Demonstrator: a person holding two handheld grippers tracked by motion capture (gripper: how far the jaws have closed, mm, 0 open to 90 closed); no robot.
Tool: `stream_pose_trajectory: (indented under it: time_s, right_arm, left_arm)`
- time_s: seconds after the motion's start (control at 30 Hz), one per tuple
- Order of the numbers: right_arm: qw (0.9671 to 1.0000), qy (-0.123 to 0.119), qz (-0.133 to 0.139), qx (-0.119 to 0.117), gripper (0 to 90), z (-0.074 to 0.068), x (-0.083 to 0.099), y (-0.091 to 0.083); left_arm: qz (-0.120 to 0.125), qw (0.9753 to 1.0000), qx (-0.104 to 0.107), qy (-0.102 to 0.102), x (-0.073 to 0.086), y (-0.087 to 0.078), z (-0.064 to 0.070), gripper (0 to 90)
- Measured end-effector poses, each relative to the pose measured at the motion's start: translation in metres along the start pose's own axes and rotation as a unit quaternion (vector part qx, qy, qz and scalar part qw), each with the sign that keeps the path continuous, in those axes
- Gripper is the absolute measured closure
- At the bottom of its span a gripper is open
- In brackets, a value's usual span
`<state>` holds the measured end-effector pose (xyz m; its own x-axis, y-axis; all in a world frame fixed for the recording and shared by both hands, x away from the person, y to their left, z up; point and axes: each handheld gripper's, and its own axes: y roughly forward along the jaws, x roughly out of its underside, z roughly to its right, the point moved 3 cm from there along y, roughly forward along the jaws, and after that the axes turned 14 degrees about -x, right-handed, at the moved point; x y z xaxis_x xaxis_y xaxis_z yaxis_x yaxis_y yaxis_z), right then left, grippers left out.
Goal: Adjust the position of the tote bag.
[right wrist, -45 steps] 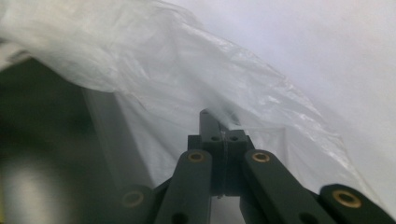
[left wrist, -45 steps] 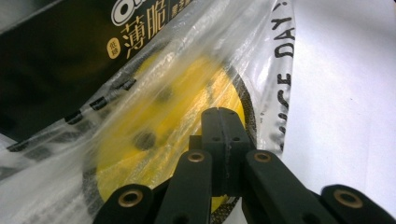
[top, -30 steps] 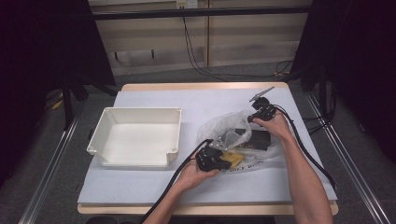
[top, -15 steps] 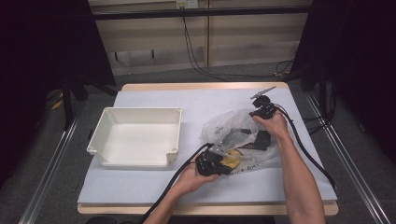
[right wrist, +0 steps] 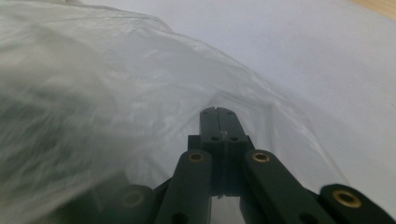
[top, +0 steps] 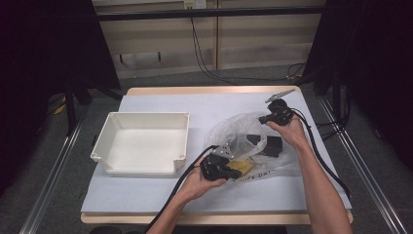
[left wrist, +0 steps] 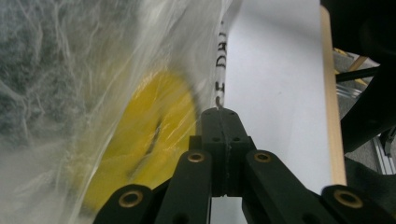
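Observation:
A clear plastic bag lies on the white table right of centre, with a yellow item and black items inside it. My left gripper is at the bag's near edge with its jaws shut on the film. In the left gripper view the jaws meet on the printed edge of the bag, beside the yellow item. My right gripper is shut on the bag's far upper side. In the right gripper view the film of the bag billows around that gripper.
An empty white tray stands on the left half of the table. Black cables trail from both grippers toward the front and right edges. The table's wooden edge runs close beyond the bag.
The left gripper has slid a little toward the front edge with the bag's edge in it. The right gripper has barely shifted, and the film between them stands slightly more spread.

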<state>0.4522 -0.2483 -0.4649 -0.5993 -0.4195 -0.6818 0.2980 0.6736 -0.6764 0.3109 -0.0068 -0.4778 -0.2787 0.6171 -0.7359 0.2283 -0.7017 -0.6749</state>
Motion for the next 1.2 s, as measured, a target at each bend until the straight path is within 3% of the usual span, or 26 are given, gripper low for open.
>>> stream_pose_trajectory:
  time_s: [0.1, 0.2, 0.33, 0.53, 0.67, 0.77, 0.97, 1.03, 1.2]
  right_arm:
    - [0.9998, -0.001, 0.022, 0.001, 90.0, -0.006, 0.006, -0.014]
    - [0.9988, -0.002, 0.048, -0.003, 90.0, -0.013, 0.013, -0.031]
    - [0.9984, -0.018, 0.054, 0.004, 90.0, -0.024, 0.018, -0.043]
    - [0.9968, -0.048, 0.064, -0.005, 90.0, -0.054, 0.031, -0.057]
    - [0.9964, -0.055, 0.064, -0.002, 90.0, -0.070, 0.046, -0.062]
    - [0.9952, -0.057, 0.079, -0.011, 90.0, -0.079, 0.055, -0.069]
    - [0.9954, -0.064, 0.069, -0.021, 90.0, -0.099, 0.075, -0.066]
    - [0.9955, -0.065, 0.065, -0.023, 90.0, -0.104, 0.080, -0.064]
    - [0.9964, -0.061, 0.055, -0.024, 90.0, -0.109, 0.095, -0.059]
  left_arm:
    - [0.023, 0.9996, 0.001, -0.018, -0.002, -0.006, -0.001, 90.0]
    - [0.029, 0.9994, -0.001, -0.016, -0.006, -0.013, -0.005, 90.0]
    - [0.048, 0.9986, -0.003, -0.021, -0.017, -0.018, -0.007, 90.0]
    - [0.047, 0.9987, -0.008, 0.017, -0.043, -0.020, -0.009, 90.0]
    - [0.048, 0.9986, -0.012, 0.020, -0.056, -0.017, -0.017, 90.0]
    - [0.056, 0.9982, -0.004, 0.020, -0.063, -0.015, -0.022, 90.0]
    - [0.023, 0.9991, -0.010, 0.033, -0.079, -0.006, -0.034, 90.0]
    - [0.009, 0.9984, -0.020, 0.052, -0.082, -0.004, -0.038, 90.0]
    - [-0.006, 0.9982, -0.049, 0.033, -0.082, -0.007, -0.058, 90.0]
